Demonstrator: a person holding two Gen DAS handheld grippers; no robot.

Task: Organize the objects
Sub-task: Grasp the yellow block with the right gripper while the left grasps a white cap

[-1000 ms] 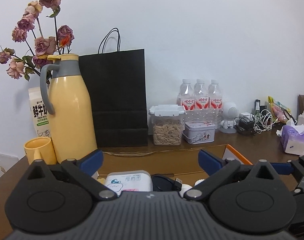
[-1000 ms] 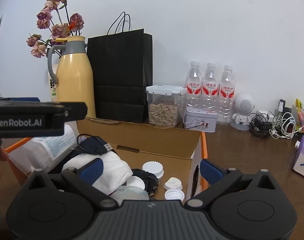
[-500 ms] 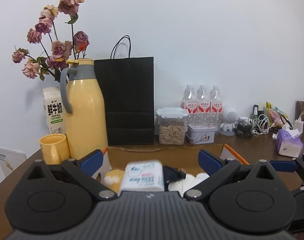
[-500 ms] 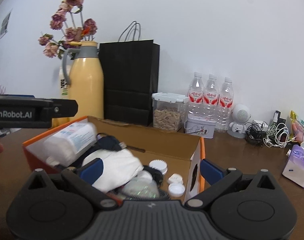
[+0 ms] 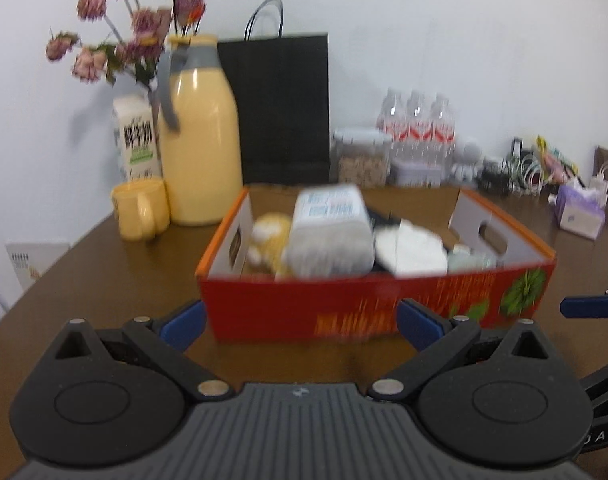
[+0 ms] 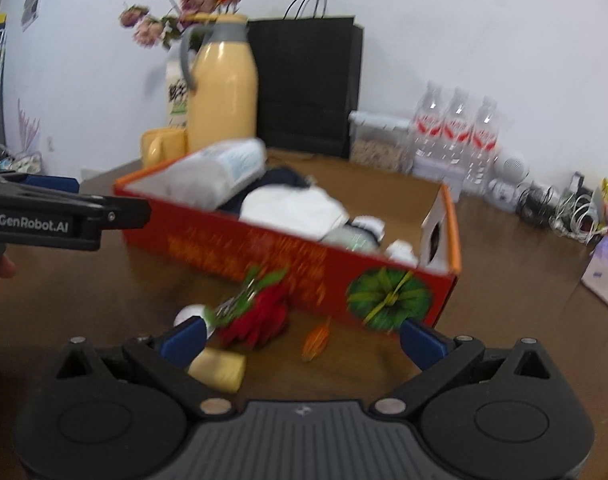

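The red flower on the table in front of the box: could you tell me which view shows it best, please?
The right wrist view: the red flower lies on the table between the right gripper and the box. The left wrist view does not show it.

The box (image 5: 367, 304) sat on the table (image 5: 104, 280). Behind it, left to right, stood the cup (image 5: 142, 208), jug (image 5: 200, 160), paper bag (image 5: 284, 108) and water bottles (image 5: 415, 128). A wipes pack (image 5: 329, 232) lay in the box.

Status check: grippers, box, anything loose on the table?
Both grippers, left and right, open, empty. Red box full. Red flower, yellow block loose before it.
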